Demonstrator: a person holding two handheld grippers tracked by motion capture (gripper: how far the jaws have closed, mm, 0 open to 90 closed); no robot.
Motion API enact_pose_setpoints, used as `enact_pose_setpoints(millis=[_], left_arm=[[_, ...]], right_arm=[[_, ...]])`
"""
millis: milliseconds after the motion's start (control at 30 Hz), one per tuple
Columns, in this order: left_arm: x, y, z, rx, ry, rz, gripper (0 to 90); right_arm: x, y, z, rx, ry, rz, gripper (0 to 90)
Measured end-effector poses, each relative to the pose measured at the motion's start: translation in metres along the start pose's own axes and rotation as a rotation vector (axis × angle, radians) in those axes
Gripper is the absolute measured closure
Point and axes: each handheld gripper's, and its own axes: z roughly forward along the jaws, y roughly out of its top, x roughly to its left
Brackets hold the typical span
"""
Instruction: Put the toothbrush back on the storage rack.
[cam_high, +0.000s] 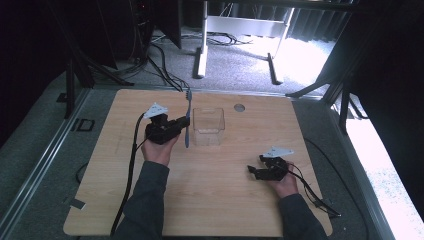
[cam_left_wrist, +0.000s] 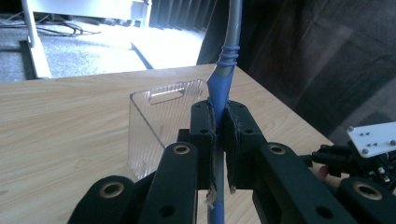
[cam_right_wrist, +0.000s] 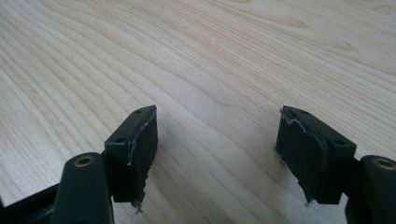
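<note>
Well, here is how things stand on the table.

Left gripper (cam_high: 176, 127): held above the wood at the left of the middle, in the person's left hand (cam_high: 159, 150); its jaws are pressed together on the handle of a toothbrush.

Toothbrush (cam_high: 188, 117): blue and grey, clamped partway along its length. In the high view it runs along the table's depth, head end toward the far edge, tail end toward the person. In the left gripper view its blue grip (cam_left_wrist: 219, 88) rises out from between the black jaws and turns grey higher up.

Clear box (cam_high: 208, 126): a see-through plastic tub with an open top, standing on the table just to the right of the toothbrush. In the left gripper view it (cam_left_wrist: 161, 121) sits just behind the jaws, a slot handle cut in its wall. Whether the brush touches it, I cannot tell.

Right gripper (cam_high: 257, 167): low over the near right part of the table, well apart from the box and the brush, in the right hand (cam_high: 285, 185). Its jaws are spread wide, with bare wood between them in the right gripper view (cam_right_wrist: 215, 149).

Table (cam_high: 225, 210): pale wood grain, with a small round grey cap (cam_high: 239, 107) near the far edge.
</note>
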Motion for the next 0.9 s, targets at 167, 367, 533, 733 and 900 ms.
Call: enact_pose_setpoints(millis=[167, 367, 533, 733, 900], left_arm=[[-0.0002, 0.0001, 0.0006, -0.015, 0.004, -0.003, 82.7], [0.0004, 0.0001, 0.0020, -0.026, -0.002, -0.010, 82.6], [-0.0001, -0.0004, 0.0046, -0.034, 0.000, -0.018, 82.6], [0.0000, 0.0006, 0.0064, -0.047, -0.004, -0.029, 82.6], [-0.0006, 0.0008, 0.0077, -0.054, -0.003, -0.037, 82.6]], right_arm=[[0.0000, 0.0000, 0.0000, 0.000, 0.000, 0.000, 29.0], [0.0000, 0.0000, 0.0000, 0.000, 0.000, 0.000, 29.0], [0.0000, 0.0000, 0.0000, 0.000, 0.000, 0.000, 29.0], [0.0001, 0.0000, 0.0000, 0.001, 0.000, 0.001, 28.9], [0.0000, 0.0000, 0.0000, 0.000, 0.000, 0.000, 29.0]])
